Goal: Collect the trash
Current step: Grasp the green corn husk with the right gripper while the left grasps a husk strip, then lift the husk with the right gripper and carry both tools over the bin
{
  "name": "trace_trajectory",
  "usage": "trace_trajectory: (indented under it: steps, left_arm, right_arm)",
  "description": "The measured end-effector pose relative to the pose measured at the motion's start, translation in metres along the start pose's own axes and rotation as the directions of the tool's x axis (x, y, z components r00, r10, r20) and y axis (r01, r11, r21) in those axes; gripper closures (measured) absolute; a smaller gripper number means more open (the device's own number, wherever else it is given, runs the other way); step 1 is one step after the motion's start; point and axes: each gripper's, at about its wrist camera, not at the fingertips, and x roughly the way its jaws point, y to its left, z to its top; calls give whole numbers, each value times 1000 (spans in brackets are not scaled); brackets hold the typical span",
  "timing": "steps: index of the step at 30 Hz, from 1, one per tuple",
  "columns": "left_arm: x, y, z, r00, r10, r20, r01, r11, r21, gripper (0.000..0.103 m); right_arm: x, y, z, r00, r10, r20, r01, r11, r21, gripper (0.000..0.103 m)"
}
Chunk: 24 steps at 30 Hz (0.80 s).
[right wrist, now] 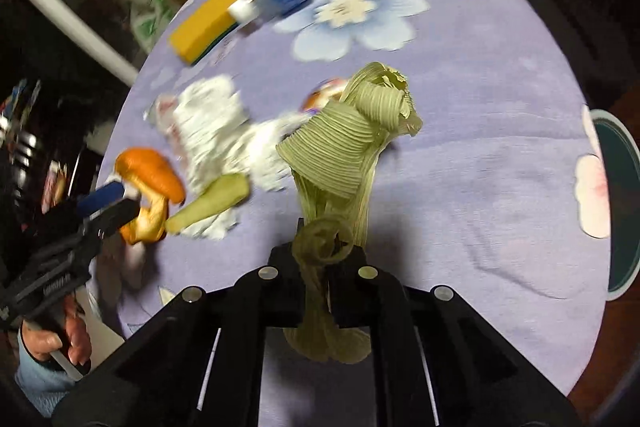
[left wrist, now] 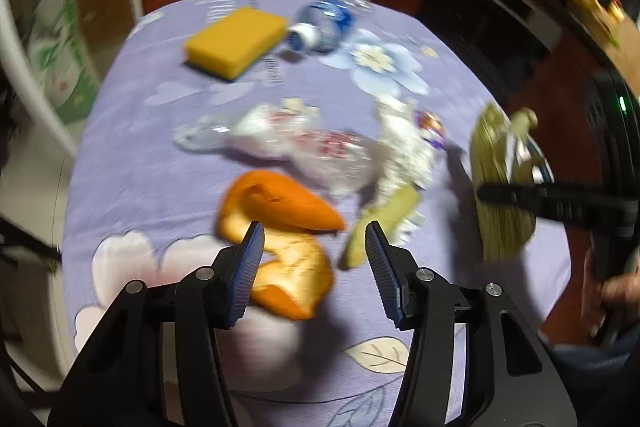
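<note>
Left wrist view: the left claw (left wrist: 315, 231) stands released, its ribbed blue pads spread wide at lower centre, just above the purple flowered worktop (left wrist: 160, 155). An orange peel (left wrist: 280, 239) lies right at the tips: its lower, pale-sided curl sits between the pads, nearer the left pad, and its upper orange lobe runs off toward the right. Its long axis slants from lower right up to the left, roughly along the claw's line of reach. A green peel strip (left wrist: 380, 223) lies just beside the right pad, slanting up to the right. Beyond are a clear plastic bag (left wrist: 288, 143) with red print too blurred to read, crumpled white paper (left wrist: 404, 147), a small shiny wrapper (left wrist: 430, 127), and at upper centre a yellow sponge (left wrist: 236, 41) and a bottle (left wrist: 328, 21) with a blue label, unreadable. At right the right claw (left wrist: 496, 193) grips a husk (left wrist: 500, 179).

Right wrist view: the right claw (right wrist: 320, 259) is clenched on the husk (right wrist: 344, 147), a ribbed green bundle that stands up out of the jaws and hangs above the worktop (right wrist: 480, 167). At left the left claw (right wrist: 120, 203) reaches the peel (right wrist: 152, 179), so the left arm is plainly the nearer one. A teal bin rim (right wrist: 620, 207) shows at the right edge, off the worktop. I judge the left claw need only close and lift; the husk looks bound for the bin. No writing is legible anywhere.
</note>
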Motion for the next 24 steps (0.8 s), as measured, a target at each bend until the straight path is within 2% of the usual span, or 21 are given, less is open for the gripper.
trace_trajectory:
  steps: [1,2,3,8,15,16,17,21,24]
  left_arm:
    - [4,-6,0,1000,-6,-19,7,1000,26,66]
    - [8,-11,0,999,-12,-36,14,999,45,81]
    - [13,-16,-2,998,-14,-54,17,998,65,85]
    - [37,-30,-7,990,-4,-144,22,993,119,84]
    - [46,-40,-2,991,18,-133,3,988,152,76]
    - [47,-43,-3,991,21,-130,0,987,163,77]
    - [48,-44,-2,991,9,-131,11,988,155,92]
    - [34,-38,-3,995,8,-103,0,997,76,94]
    - [12,-35,-1,997,-22,-73,25,999,37,94]
  right_arm:
    - [-1,-3,0,1000,4,3,-4,1000,6,95]
    - [-2,-5,-1,1000,10,5,-10,1000,9,95]
    - [-2,-6,-1,1000,16,5,-16,1000,12,95]
    - [-3,-14,-2,999,48,2,-48,999,22,95]
    - [-3,-18,-2,997,78,2,-78,996,44,95]
    - [-3,-19,-3,997,80,3,-81,996,46,95]
    - [-4,-20,-3,997,83,4,-83,995,48,95]
    - [-8,-26,-3,996,92,16,-93,993,67,95]
    - [-14,-32,-2,995,92,30,-94,992,81,95]
